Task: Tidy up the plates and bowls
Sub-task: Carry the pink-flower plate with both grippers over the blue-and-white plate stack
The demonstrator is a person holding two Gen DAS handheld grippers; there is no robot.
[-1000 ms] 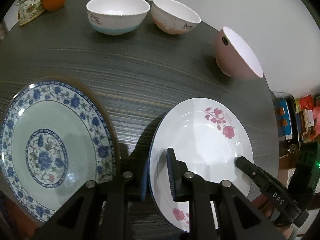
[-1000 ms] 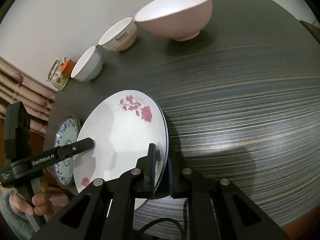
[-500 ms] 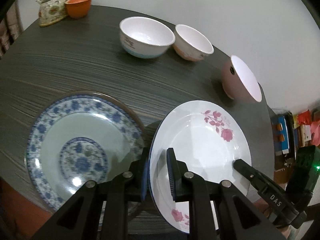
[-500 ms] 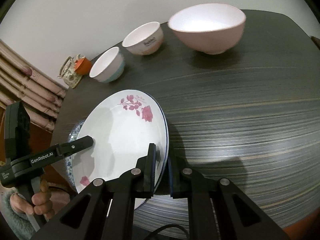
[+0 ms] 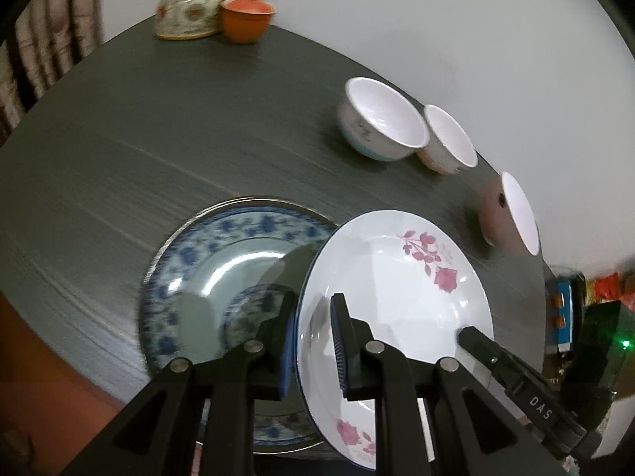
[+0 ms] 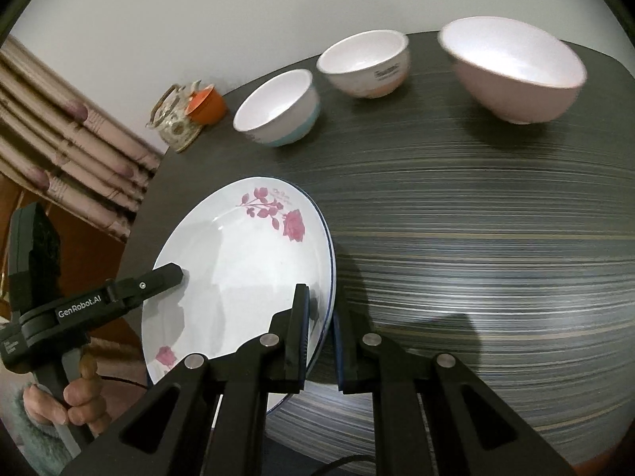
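- Far left of the left wrist view, the counter (image 5: 119, 127) ends at a curved edge; below it is only orange-brown floor, so anything pushed that way can drop off.
- Left of centre, the blue-patterned plate (image 5: 222, 261) lies flat near that edge. It looks like the stacking target, and a hard landing could chip it or nudge it toward the drop.
- At centre, the left hand-held gripper (image 5: 311, 341) pinches the left rim of the rose plate (image 5: 389, 289), which hangs tilted, overlapping the blue-patterned plate.
- In the right wrist view, the right hand-held gripper (image 6: 319, 333) pinches the opposite rim at bottom centre. Both grips are narrow bites on glazed rim, so uneven lowering or an early release on one side could let the plate slip.
- Upper middle to right, the blue-banded bowl (image 6: 278, 109), the lettered bowl (image 6: 365, 65) and the pink bowl (image 6: 516, 69) stand well apart from the plates.
- Between the bowls and the plates the counter is bare, giving open room to move.
- At upper left, the teapot (image 5: 190, 4) and orange pot (image 5: 246, 18) sit far off.
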